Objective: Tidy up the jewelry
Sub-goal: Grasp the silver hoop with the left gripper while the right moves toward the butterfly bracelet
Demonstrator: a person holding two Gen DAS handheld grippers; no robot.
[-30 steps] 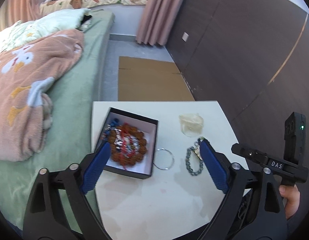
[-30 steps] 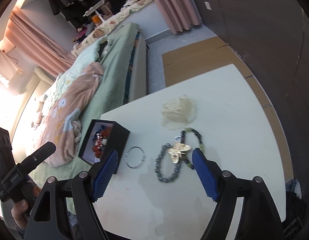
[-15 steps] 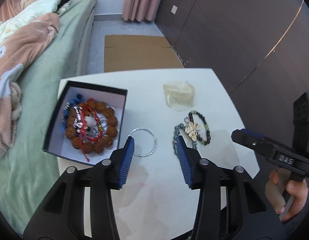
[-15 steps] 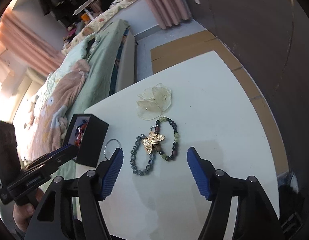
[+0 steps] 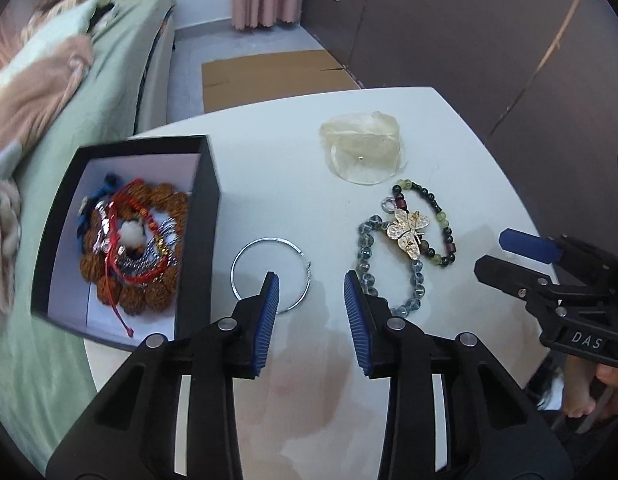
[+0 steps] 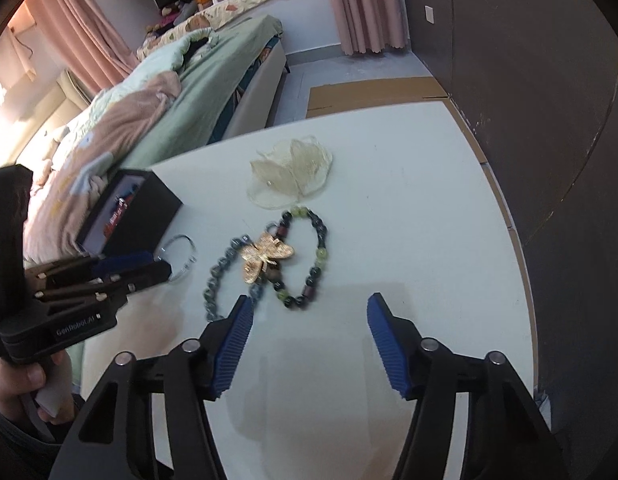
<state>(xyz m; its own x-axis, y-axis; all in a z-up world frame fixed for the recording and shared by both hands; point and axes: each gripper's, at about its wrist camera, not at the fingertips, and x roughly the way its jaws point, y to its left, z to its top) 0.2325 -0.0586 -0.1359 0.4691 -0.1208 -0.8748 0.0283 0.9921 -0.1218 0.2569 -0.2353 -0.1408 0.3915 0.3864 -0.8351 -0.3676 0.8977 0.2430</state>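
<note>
A thin silver ring [image 5: 265,240] lies on the white table [image 5: 293,168], right of a black box [image 5: 207,216] holding bracelets. My left gripper [image 5: 311,284] hovers low over the ring's near right edge. Its jaws are closing, and the pads touch nothing. A grey-blue bead bracelet [image 5: 365,256], a gold butterfly piece [image 5: 409,232] and a green-and-dark bead bracelet [image 5: 445,224] lie together to the right. My right gripper [image 6: 309,302] sits just short of those bracelets [image 6: 321,256]. Its jaws are wide and closing, with only bare table between them.
A translucent cream petal-like piece [image 5: 363,150] lies beyond the bracelets. A bed with a green sheet [image 6: 213,92] runs along the table's left edge. Flat cardboard [image 5: 269,76] lies on the floor behind, and a dark wall [image 6: 549,80] stands at the right.
Both grippers have sunk closer to the table. The left one shifted right from the box to the silver ring and its jaws narrowed sharply. The right jaws narrowed a little.
</note>
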